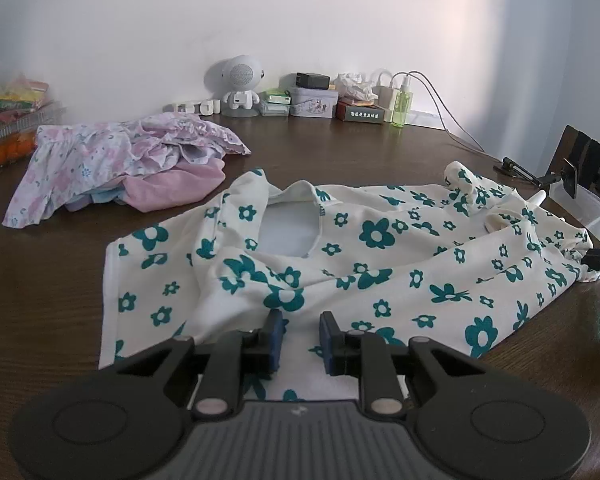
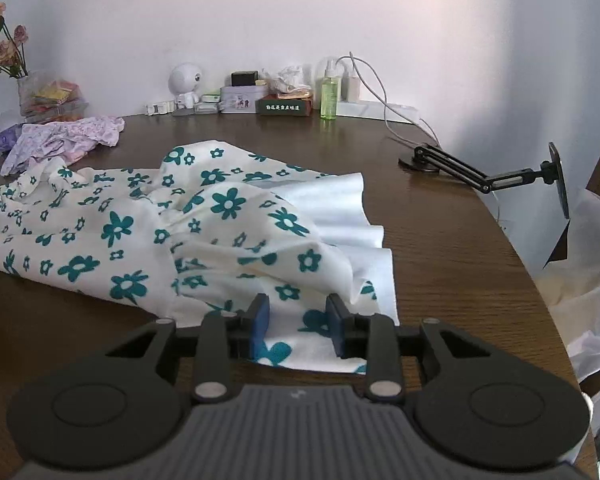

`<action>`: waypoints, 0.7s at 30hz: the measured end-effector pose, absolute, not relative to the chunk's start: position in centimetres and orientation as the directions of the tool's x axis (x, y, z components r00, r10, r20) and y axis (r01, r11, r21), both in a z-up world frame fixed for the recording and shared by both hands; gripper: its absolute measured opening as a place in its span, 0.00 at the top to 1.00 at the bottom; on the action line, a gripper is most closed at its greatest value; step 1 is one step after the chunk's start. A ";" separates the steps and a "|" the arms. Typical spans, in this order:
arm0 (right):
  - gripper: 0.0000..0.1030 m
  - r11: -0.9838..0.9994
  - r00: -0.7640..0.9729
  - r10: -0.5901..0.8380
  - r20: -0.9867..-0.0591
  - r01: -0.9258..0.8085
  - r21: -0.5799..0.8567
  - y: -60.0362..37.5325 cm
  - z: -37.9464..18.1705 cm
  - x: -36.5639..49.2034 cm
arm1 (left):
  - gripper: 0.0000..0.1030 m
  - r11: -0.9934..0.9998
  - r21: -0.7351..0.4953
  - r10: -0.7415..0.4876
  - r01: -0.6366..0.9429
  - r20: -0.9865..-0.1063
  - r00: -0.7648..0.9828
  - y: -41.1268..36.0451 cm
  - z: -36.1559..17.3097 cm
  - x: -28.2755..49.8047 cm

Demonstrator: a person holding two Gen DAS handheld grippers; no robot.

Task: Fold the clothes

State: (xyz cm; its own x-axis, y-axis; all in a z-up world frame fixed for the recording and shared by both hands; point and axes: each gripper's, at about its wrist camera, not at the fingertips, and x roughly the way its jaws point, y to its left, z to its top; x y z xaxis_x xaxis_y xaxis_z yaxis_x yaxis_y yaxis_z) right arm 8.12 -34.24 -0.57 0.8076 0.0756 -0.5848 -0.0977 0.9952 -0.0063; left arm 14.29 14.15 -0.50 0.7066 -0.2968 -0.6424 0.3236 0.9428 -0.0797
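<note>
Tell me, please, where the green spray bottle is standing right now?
The green spray bottle stands upright at the table's far edge by the wall, right of centre in both wrist views, between the dark lettered box and the white charger.

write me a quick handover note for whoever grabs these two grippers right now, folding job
Left gripper: jaws slightly apart over the near edge of the flowered dress; no pinch visible.
Right gripper: jaws apart over the skirt hem, cloth lying between them but not pinched.
The dress lies spread and rumpled on the brown table, neck hole toward the wall, skirt end to the right.
A pile of pink clothes sits unfolded at the far left.
Done: dress laid out, roughly.
Left: smooth it, fold it, then do the pink pile.
</note>
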 end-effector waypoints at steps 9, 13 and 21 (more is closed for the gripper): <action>0.31 0.984 0.839 0.178 -0.515 -0.161 0.078 -32.4 1.8 6.2 | 0.14 0.968 0.019 -0.205 0.249 -0.514 0.833 15.7 4.7 10.6; 0.09 0.963 0.832 0.257 -0.491 -0.262 0.060 -29.2 3.3 5.9 | 0.03 0.983 0.086 -0.103 0.161 -0.464 0.880 17.1 6.5 7.5; 0.00 0.919 0.787 0.358 -0.503 -0.391 0.042 -23.3 3.7 6.9 | 0.03 0.983 0.094 -0.082 0.154 -0.528 0.845 18.0 4.2 4.1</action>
State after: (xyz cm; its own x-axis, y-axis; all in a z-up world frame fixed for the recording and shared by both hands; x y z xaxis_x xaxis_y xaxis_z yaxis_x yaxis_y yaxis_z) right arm 6.88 -23.31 3.66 0.7869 0.3575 -0.5030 -0.3912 0.9194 0.0415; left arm 4.13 18.03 4.19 0.8453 -0.0821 -0.5280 0.1544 0.9835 0.0943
